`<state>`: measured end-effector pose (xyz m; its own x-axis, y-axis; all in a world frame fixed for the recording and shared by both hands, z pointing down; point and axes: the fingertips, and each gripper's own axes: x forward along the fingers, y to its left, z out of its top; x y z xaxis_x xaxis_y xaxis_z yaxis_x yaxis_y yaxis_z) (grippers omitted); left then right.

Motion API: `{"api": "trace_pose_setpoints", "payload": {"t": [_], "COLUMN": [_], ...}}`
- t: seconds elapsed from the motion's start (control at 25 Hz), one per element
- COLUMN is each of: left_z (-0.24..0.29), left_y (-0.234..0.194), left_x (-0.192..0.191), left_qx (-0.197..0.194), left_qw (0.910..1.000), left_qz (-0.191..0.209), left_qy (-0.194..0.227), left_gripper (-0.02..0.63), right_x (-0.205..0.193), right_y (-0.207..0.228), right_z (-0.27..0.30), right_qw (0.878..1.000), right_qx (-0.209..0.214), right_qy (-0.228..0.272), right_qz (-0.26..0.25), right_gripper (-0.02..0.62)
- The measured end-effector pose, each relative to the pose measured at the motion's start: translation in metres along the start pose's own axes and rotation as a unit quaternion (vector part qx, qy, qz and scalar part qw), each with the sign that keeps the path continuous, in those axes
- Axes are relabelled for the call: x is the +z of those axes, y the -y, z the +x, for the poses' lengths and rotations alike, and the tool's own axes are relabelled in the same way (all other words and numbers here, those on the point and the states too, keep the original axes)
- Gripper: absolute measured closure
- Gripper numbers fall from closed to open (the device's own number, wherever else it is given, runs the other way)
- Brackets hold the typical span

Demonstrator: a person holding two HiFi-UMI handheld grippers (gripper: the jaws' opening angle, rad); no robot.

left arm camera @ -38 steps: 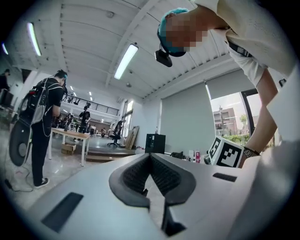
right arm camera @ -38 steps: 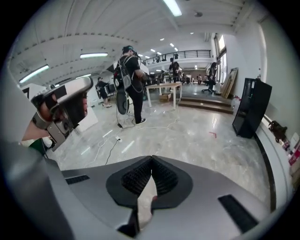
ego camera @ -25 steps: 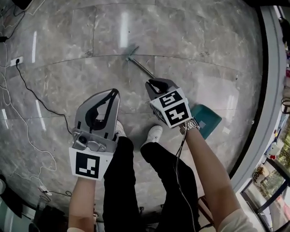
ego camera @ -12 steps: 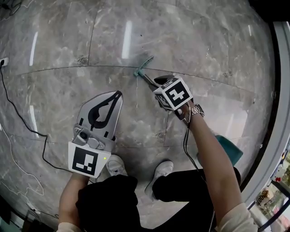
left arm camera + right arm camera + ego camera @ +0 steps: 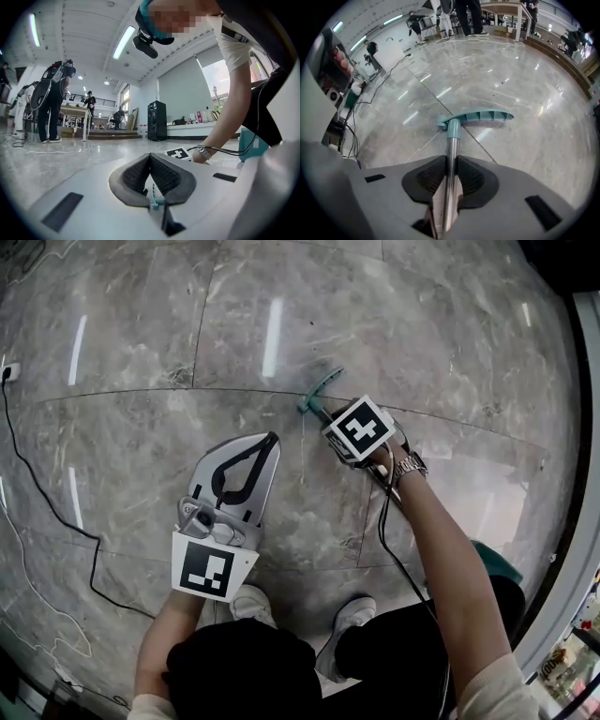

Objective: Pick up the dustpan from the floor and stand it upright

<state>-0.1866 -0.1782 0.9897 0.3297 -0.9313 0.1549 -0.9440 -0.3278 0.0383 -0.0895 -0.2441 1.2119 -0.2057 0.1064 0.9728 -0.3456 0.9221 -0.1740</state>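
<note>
The dustpan lies on the grey marble floor (image 5: 169,324). Its steel pole (image 5: 450,159) ends in a teal crossbar grip (image 5: 320,390) (image 5: 476,117). In the head view the teal pan (image 5: 499,561) peeks out behind my right arm, and it shows again at the right of the left gripper view (image 5: 251,142). My right gripper (image 5: 325,414) (image 5: 450,164) is shut on the pole just below the grip. My left gripper (image 5: 271,439) (image 5: 150,157) hangs to the left of the pole, shut and holding nothing.
A black cable (image 5: 58,512) snakes over the floor at the left. My two white shoes (image 5: 253,601) (image 5: 353,615) stand just behind the grippers. A raised ledge (image 5: 574,549) borders the floor at the right. People and tables (image 5: 75,110) stand far off.
My right gripper has slid forward along the pole, from near its middle up to just below the teal grip. The left gripper has moved forward alongside it, and my body has bent lower.
</note>
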Motion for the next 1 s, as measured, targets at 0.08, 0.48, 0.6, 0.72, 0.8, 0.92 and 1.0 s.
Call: {"api": "trace_pose_setpoints", "payload": {"t": [0.08,0.48,0.6,0.72,0.8,0.92,1.0], "left_z": [0.0,0.009,0.012,0.02,0.026,0.026,0.026], "left_y": [0.005,0.019,0.038,0.064,0.084,0.114,0.138], "left_x": [-0.002,0.057,0.124,0.181,0.209,0.253,0.286], "left_qx": [-0.013,-0.059,-0.091,-0.095,-0.099,-0.113,-0.12], "left_qw": [0.9999,0.9965,0.9948,0.995,0.995,0.9936,0.9927], "left_qz": [0.007,0.051,0.045,0.031,0.006,0.002,0.009], "left_qy": [-0.008,-0.032,-0.009,0.011,0.008,-0.003,0.007], "left_gripper": [0.595,0.595,0.595,0.595,0.595,0.595,0.595], "right_x": [-0.001,0.011,0.011,0.0,-0.013,-0.025,-0.038], "right_y": [0.0,-0.024,-0.029,-0.035,-0.042,-0.054,-0.058], "right_z": [0.0,-0.064,-0.132,-0.203,-0.251,-0.32,-0.365], "right_qw": [1.0,0.997,0.993,0.987,0.982,0.972,0.964], "right_qx": [-0.007,0.036,0.034,0.031,0.028,0.014,-0.001], "right_qy": [-0.007,0.065,0.116,0.158,0.183,0.231,0.266], "right_qz": [-0.002,-0.001,-0.006,-0.016,-0.022,-0.028,-0.028], "right_gripper": [0.5,0.505,0.505,0.505,0.505,0.506,0.506]}}
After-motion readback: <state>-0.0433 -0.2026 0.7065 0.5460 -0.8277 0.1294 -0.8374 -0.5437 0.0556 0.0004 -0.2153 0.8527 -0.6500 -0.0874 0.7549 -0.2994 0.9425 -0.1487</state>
